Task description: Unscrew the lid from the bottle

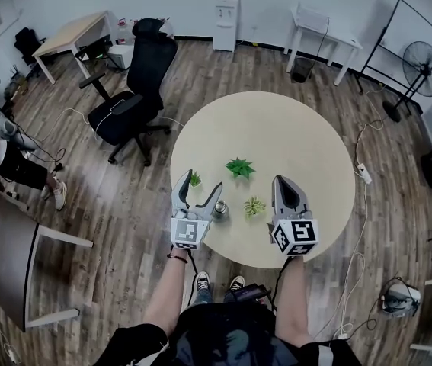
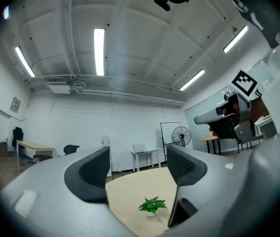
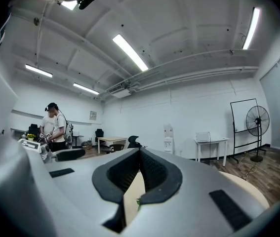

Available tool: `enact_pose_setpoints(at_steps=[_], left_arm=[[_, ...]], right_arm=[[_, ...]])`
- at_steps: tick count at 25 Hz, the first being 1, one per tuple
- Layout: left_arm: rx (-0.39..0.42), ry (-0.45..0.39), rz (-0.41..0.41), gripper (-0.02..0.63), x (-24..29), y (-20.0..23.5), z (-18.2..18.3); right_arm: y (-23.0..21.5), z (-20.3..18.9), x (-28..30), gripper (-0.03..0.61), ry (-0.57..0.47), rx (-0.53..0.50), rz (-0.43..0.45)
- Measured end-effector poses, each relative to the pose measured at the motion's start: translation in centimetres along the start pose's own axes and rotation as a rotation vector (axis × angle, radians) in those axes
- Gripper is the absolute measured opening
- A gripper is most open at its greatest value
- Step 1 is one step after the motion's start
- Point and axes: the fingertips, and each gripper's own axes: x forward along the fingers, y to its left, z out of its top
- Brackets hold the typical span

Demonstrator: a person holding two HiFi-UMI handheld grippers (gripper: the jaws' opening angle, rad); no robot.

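You're holding the left gripper [image 1: 198,190] with its jaws standing wide and nothing between them (its own view is showing only tabletop and a leafy green plant [image 2: 152,205] further off). The right gripper [image 1: 283,180] is hanging over the table with its pads pressed together, gripping nothing.

The bottle [image 1: 220,210], a small silvery thing seen from above, is standing on the round table [image 1: 307,143] near your edge. It's just beside the left gripper's inner finger, not between the jaws. The lid can't be told from the body from up here.

Risks, as I'm reading it:
- Neither gripper view is showing the bottle, so you're likely going in blind. Coming down as you're lined up now, that inner finger is probably landing on top of it or knocking it sideways, and it could tip toward the near edge.
- The right gripper is closed. Bringing it to the lid like that is likely just pushing the bottle over, so the jaws need to be apart first.
- A pale little plant [image 1: 254,206] is sitting near the bottle on the right gripper's side, and a tiny green one [image 1: 195,179] is showing beside the left gripper's outer finger. A wide sweep from either side is probably clipping one.
- The bottle is looking small and smooth. With a weak hold on the body, twisting the lid is likely spinning the whole thing.
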Motion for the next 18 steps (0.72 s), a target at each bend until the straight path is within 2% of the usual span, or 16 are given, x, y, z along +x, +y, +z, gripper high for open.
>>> enact_pose_setpoints(at_steps=[10,14,18], left_arm=[[-0.121,0.194,-0.071,0.377,-1.7,-4.2,-13.9],[-0.166,0.264,-0.093,0.383,-2.4,-6.0,-18.3],[-0.172,0.329,-0.108,0.397,-3.0,-7.6,-22.1]], right_arm=[[0.0,-3.4,0.0,0.005,0.101,-0.017,0.008],[0.2,-4.8,-0.4,0.005,0.141,-0.033,0.018],[0.2,-6.2,-0.8,0.005,0.173,-0.044,0.031]])
